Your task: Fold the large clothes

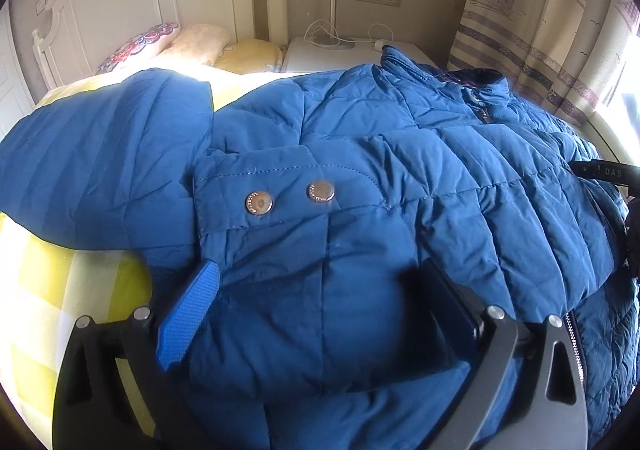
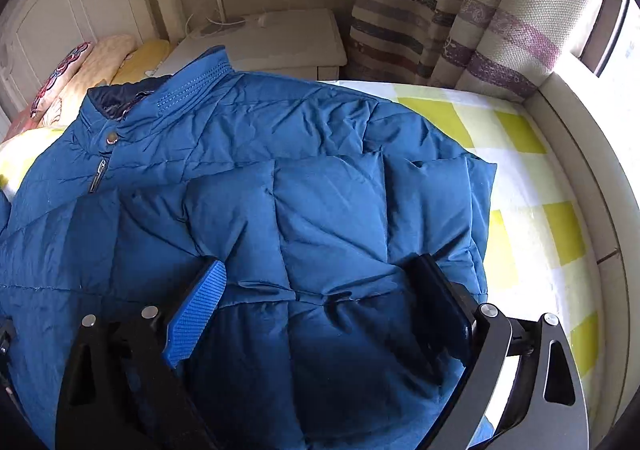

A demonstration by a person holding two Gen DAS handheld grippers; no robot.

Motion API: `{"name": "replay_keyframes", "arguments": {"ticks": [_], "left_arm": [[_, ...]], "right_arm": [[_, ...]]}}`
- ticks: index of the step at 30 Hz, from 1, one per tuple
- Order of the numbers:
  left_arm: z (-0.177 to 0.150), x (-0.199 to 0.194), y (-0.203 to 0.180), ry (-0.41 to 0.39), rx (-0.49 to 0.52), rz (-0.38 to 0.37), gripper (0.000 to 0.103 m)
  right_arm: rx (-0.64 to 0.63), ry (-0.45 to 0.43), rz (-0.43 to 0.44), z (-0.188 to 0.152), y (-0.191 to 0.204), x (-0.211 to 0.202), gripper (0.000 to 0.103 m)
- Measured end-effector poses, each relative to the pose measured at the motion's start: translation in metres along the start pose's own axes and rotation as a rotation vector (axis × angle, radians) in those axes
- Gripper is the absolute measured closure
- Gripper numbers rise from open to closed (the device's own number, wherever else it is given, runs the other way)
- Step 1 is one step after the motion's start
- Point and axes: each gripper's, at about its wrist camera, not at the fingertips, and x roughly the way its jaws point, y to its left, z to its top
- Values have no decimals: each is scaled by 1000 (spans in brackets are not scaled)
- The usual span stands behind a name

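Observation:
A blue quilted down jacket (image 1: 360, 170) lies front-up on the bed, collar toward the nightstand. Its left sleeve is folded across the chest, the cuff with two metal snaps (image 1: 290, 197) in the middle. My left gripper (image 1: 320, 282) is open, fingers spread wide just above the jacket's lower front. In the right wrist view the jacket (image 2: 280, 190) fills the frame. My right gripper (image 2: 320, 278) is open over the jacket's right side, holding nothing. The right gripper's body shows at the left wrist view's right edge (image 1: 600, 172).
The bed has a yellow-and-white checked sheet (image 2: 520, 178). Pillows (image 1: 192, 44) lie at the white headboard. A white nightstand (image 2: 280, 38) with cables stands beyond the collar. Patterned curtains (image 2: 460, 30) and a padded bed edge (image 2: 580, 154) are at the right.

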Motion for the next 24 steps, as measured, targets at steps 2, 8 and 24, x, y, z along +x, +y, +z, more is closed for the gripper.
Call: {"name": "replay_keyframes", "arguments": {"ticks": [2,8,24], "left_arm": [[1,0,4,-2,-28,23,4],[0,2,17,14,-100,6,3],[-2,-3,27,-7,-151,-47,4]], "right_arm": [[19,-30,-20,1,5,-11,13],[25,-150,-117,15,7,-7,12],[-311,-104,96,-23,148,-12,5]]}}
